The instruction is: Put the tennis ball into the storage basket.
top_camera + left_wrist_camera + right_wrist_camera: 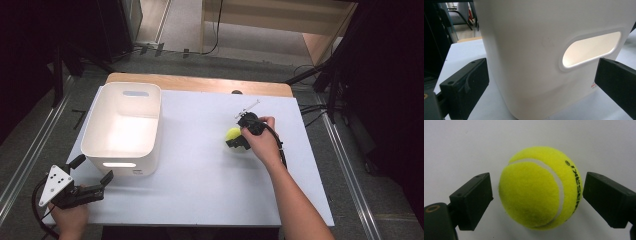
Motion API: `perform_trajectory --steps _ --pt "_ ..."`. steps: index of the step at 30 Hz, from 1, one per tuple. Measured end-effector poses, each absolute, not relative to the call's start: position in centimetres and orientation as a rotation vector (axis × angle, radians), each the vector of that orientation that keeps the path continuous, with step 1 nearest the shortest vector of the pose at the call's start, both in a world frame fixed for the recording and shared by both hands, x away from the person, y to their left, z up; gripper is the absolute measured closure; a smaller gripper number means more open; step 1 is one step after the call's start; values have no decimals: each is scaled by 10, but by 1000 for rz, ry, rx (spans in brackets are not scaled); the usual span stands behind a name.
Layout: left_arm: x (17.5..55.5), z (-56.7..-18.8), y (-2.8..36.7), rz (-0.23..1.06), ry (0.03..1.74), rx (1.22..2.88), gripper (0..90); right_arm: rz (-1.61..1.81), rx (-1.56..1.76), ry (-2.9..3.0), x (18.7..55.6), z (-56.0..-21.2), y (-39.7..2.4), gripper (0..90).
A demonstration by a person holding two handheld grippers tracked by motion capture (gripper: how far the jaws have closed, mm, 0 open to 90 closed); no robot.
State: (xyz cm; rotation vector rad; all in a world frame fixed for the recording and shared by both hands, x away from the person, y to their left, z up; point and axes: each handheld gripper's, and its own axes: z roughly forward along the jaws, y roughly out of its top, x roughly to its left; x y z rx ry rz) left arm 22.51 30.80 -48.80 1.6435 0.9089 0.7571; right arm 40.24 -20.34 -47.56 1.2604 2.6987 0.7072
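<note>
On the smooth white table (200,190), the right gripper's (537,192) open jaws flank a fuzzy round tennis ball (540,187)

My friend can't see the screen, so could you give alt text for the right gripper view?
A yellow tennis ball sits on a white table, framed between the two black jaws of the right claw. A narrow gap shows on each side of the ball, so the jaws do not yet press on it. Black lettering runs along the ball's right side.
</note>
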Motion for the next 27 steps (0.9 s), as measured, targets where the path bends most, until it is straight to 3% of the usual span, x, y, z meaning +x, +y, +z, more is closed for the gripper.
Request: perform_trajectory --steps 3,4,6,27 --pt "225 -488 308 757 908 1643 0 696 1271 2701 404 -478 -202 85" --pt "225 -488 308 757 907 1642 0 696 1277 2700 404 -478 -203 170" --pt "225 -488 308 757 908 1643 0 696 1284 2694 405 -478 -203 204" --pt "225 -488 308 755 906 1640 0 712 1281 2708 406 -479 -203 234"
